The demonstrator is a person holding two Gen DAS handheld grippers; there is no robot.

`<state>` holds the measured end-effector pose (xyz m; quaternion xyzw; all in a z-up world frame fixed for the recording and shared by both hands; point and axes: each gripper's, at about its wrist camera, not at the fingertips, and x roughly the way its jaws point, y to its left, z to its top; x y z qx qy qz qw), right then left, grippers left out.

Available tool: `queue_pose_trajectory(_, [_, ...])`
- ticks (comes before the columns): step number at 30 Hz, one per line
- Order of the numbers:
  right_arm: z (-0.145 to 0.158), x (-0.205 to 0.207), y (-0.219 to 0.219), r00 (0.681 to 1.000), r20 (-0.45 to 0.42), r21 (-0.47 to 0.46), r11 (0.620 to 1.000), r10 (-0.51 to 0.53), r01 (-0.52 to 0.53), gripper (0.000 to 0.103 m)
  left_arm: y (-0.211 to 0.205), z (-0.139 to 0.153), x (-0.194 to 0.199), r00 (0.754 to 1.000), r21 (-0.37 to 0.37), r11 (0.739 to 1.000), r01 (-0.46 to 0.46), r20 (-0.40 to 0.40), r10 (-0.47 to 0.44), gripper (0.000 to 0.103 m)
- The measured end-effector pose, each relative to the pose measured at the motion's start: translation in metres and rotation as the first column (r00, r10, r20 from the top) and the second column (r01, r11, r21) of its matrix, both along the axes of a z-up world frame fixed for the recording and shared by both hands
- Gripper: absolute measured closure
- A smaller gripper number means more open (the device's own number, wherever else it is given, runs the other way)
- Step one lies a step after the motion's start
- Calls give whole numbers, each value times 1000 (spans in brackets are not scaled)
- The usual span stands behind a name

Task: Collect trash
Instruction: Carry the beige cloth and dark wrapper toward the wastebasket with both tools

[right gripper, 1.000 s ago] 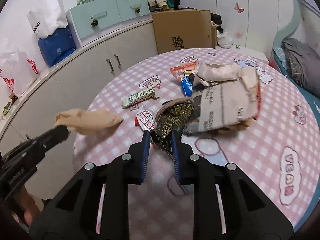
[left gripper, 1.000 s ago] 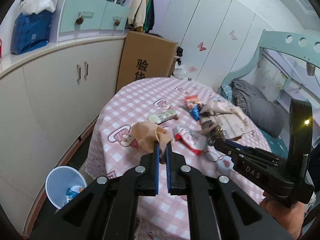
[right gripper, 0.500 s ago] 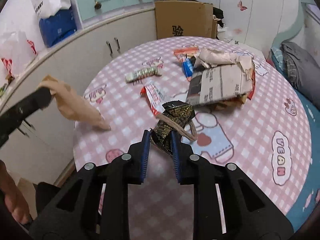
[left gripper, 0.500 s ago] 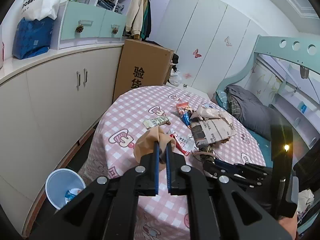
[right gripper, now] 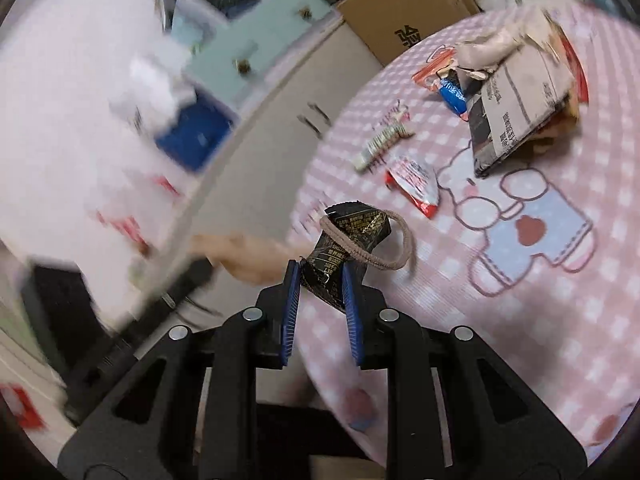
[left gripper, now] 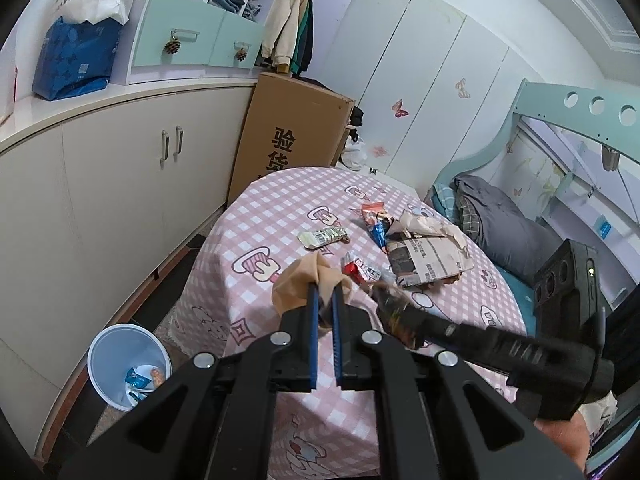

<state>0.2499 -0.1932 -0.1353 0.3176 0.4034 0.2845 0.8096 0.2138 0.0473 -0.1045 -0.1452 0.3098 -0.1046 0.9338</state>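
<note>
My left gripper [left gripper: 325, 294] is shut on a beige crumpled stocking [left gripper: 298, 286], held in the air above the near left edge of the round table [left gripper: 264, 216]. My right gripper [right gripper: 320, 270] is shut on a black snack wrapper [right gripper: 348, 236] with a beige hair tie [right gripper: 394, 258] looped around it, off the table's left edge. The right gripper also shows in the left wrist view [left gripper: 390, 300], close to the right of my left one. A white-blue trash bin [left gripper: 127, 364] stands on the floor at lower left with wrappers inside.
On the pink checked table lie a red-white wrapper [left gripper: 362, 270], a pale wrapper [left gripper: 322, 237], a blue-red wrapper [left gripper: 376, 220] and a folded newspaper [left gripper: 426, 260]. White cabinets [left gripper: 120, 184] run along the left, a cardboard box [left gripper: 292, 136] behind, a bed [left gripper: 508, 232] at right.
Both grippers have pulled back from the table with their loads lifted. The right gripper has swung left, off the table edge, and its view is blurred by motion.
</note>
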Motion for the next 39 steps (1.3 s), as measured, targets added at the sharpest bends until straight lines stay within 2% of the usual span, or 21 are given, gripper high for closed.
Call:
queue_pose_trajectory(2, [-8, 6, -9, 999, -47, 132, 991, -17, 23, 81, 0, 1, 2, 1000, 0, 1000, -5, 2, 5, 98])
queue_pose_trajectory(3, [-19, 9, -14, 996, -91, 232, 972, -21, 42, 81, 0, 1, 3, 1000, 0, 1000, -10, 2, 10, 97])
queue_pose_trajectory(5, [-29, 12, -16, 991, -135, 338, 939, -13, 59, 81, 0, 2, 6, 1000, 1, 1000, -14, 1, 14, 98])
queue_pose_trajectory(6, [-39, 14, -16, 987, -162, 409, 910, -1, 68, 81, -1, 1, 8, 1000, 1, 1000, -19, 1, 19, 98])
queue_pose_trajectory(8, [-51, 15, -14, 979, -203, 492, 866, 18, 86, 81, -1, 1, 10, 1000, 5, 1000, -21, -1, 21, 97])
queue_pose_trajectory(11, [-62, 15, -8, 970, -240, 558, 823, 33, 110, 81, -6, 2, 13, 1000, 12, 1000, -24, -1, 24, 97])
queue_pose_trajectory(15, [-66, 17, -2, 965, -261, 592, 796, 41, 127, 80, -13, 8, 20, 999, 35, 999, -33, 14, 33, 97])
queue_pose_trajectory(21, [-63, 15, 1, 964, -264, 565, 809, -7, 160, 79, -21, 16, 25, 999, 45, 998, -36, 41, 35, 97])
queue_pose_trajectory(23, [-65, 14, 0, 963, -270, 591, 788, -13, 176, 79, -23, 16, 25, 999, 44, 998, -33, 43, 31, 97])
queue_pose_trajectory(25, [-60, 12, -2, 969, -244, 566, 806, -40, 176, 79, -25, 16, 25, 999, 46, 998, -33, 44, 31, 97])
queue_pose_trajectory(27, [-52, 12, -1, 975, -208, 500, 847, -83, 179, 79, -27, 16, 25, 999, 55, 998, -33, 45, 30, 97])
queue_pose_trajectory(28, [-50, 12, 2, 979, -192, 510, 845, -73, 163, 79, -28, 16, 25, 998, 59, 998, -34, 46, 31, 97])
queue_pose_trajectory(29, [-54, 14, 5, 980, -197, 560, 816, -39, 145, 80, -28, 16, 25, 999, 59, 998, -32, 45, 30, 97])
queue_pose_trajectory(31, [-52, 14, 9, 979, -199, 543, 825, -53, 155, 80, -28, 16, 24, 999, 67, 997, -32, 46, 29, 97])
queue_pose_trajectory(33, [-59, 13, 13, 977, -214, 615, 775, -17, 148, 85, -26, 16, 23, 999, 64, 997, -35, 43, 32, 97])
queue_pose_trajectory(35, [-49, 10, 16, 983, -175, 559, 817, -52, 143, 85, -23, 16, 23, 998, 67, 997, -41, 43, 38, 97])
queue_pose_trajectory(36, [-52, 10, 20, 983, -183, 598, 791, -26, 132, 85, -20, 16, 22, 998, 66, 997, -43, 41, 40, 97])
queue_pose_trajectory(37, [-52, 10, 22, 981, -194, 595, 792, -21, 134, 85, -19, 16, 22, 998, 66, 997, -46, 40, 43, 97])
queue_pose_trajectory(39, [-45, 9, 26, 986, -159, 529, 840, -46, 124, 86, -14, 15, 21, 998, 61, 997, -52, 37, 50, 97])
